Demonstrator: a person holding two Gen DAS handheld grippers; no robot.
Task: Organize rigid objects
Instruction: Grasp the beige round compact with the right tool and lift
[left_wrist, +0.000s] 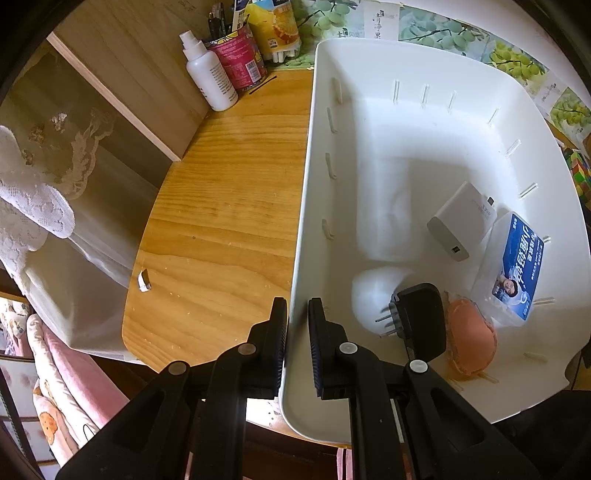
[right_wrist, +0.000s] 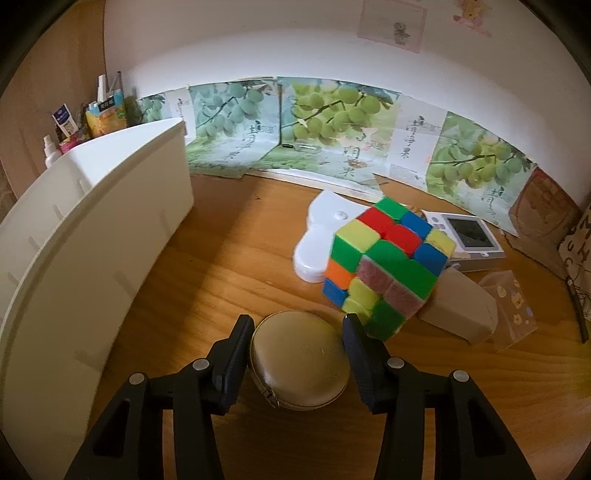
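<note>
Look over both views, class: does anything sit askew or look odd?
Yes. The colour cube stands tilted on one corner, leaning against the beige block rather than lying flat on the wooden desk. Its layers also look slightly twisted out of line. Nothing looks spilled or broken.

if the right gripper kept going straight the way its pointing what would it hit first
The right gripper already has the round tan case between its fingers, jaws closed on it. Straight on lies the wooden desk under the case; depth is hard to judge.

White bin, multicoloured cube, tan round case.
</note>
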